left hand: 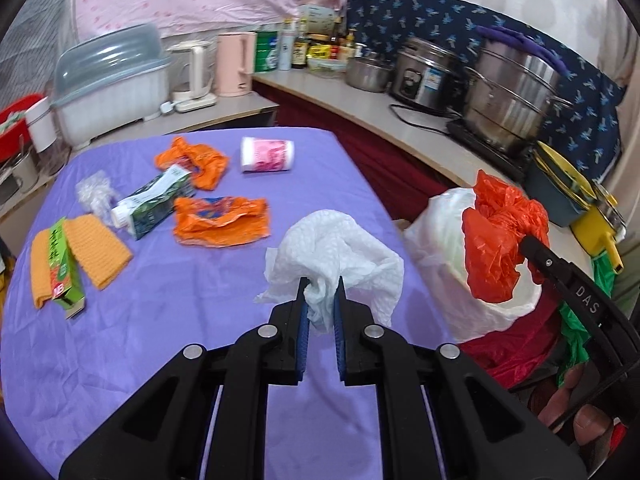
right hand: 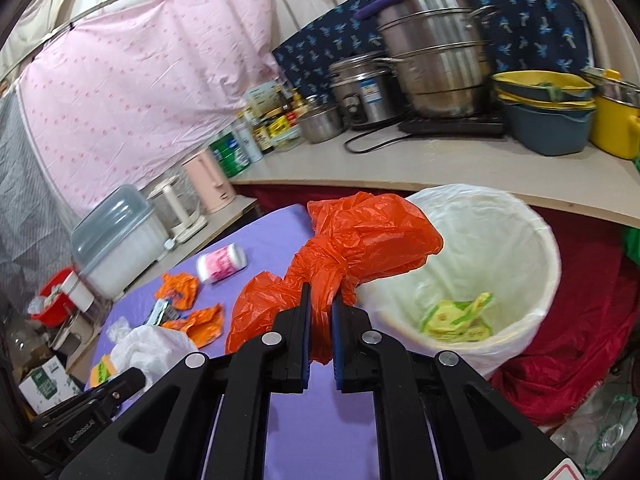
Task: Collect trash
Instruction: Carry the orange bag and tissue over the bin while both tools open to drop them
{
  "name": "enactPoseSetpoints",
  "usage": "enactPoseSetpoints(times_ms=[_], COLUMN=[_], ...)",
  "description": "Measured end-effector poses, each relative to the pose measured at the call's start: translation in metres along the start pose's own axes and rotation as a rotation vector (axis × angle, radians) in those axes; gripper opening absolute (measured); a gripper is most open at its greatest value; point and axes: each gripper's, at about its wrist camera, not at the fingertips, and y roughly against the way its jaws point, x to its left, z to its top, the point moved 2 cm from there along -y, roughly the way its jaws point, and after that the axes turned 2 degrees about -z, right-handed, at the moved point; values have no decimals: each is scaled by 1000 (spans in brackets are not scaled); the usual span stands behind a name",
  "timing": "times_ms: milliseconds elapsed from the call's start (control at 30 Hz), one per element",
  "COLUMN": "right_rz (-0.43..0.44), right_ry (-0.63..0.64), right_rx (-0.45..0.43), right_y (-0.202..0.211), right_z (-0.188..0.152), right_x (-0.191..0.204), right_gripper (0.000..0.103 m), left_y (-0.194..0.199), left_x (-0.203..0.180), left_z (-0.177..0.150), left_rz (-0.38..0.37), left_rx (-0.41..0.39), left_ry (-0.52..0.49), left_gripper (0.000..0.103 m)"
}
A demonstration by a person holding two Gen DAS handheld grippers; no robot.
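Observation:
My left gripper point(left hand: 322, 286) is shut on a crumpled white paper towel point(left hand: 336, 252) and holds it above the purple table point(left hand: 200, 340). My right gripper point(right hand: 320, 292) is shut on a knotted red-orange plastic bag point(right hand: 360, 236), held at the near rim of the white-lined trash bin point(right hand: 532, 232). In the left wrist view the same bag point(left hand: 496, 236) hangs over the bin point(left hand: 444, 232) with the right gripper point(left hand: 532, 256) beside it. Yellow-green wrappers point(right hand: 460, 318) lie in the bin. The paper towel also shows in the right wrist view point(right hand: 156, 348).
On the table lie two orange wrappers point(left hand: 220, 222) point(left hand: 192, 160), a green carton point(left hand: 156, 200), a pink-and-white roll point(left hand: 267, 154), clear plastic point(left hand: 94, 192), an orange cloth point(left hand: 96, 256) and a green box point(left hand: 64, 276). Pots point(left hand: 512, 92) and kettles point(left hand: 236, 62) stand on the counter behind.

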Motion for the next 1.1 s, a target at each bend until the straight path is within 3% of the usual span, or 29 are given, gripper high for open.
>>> enactPoseSetpoints(times_ms=[267, 600, 900, 1100], right_rz=[-85, -158, -180, -186], right_ry=[-82, -129, -148, -158], right_rx=[-37, -60, -58, -38], right_y=[19, 28, 21, 9], right_z=[9, 20, 24, 23], right_x=[-70, -126, -153, -163], right_gripper=[8, 8, 8, 8], left_y=[-8, -43, -91, -122], left_x=[-75, -157, -194, -203], left_z=[5, 16, 21, 17], left_rz=[-92, -219, -287, -280], left_rx=[3, 42, 119, 153], left_ry=[-107, -201, -225, -230], left_gripper=[11, 11, 11, 13])
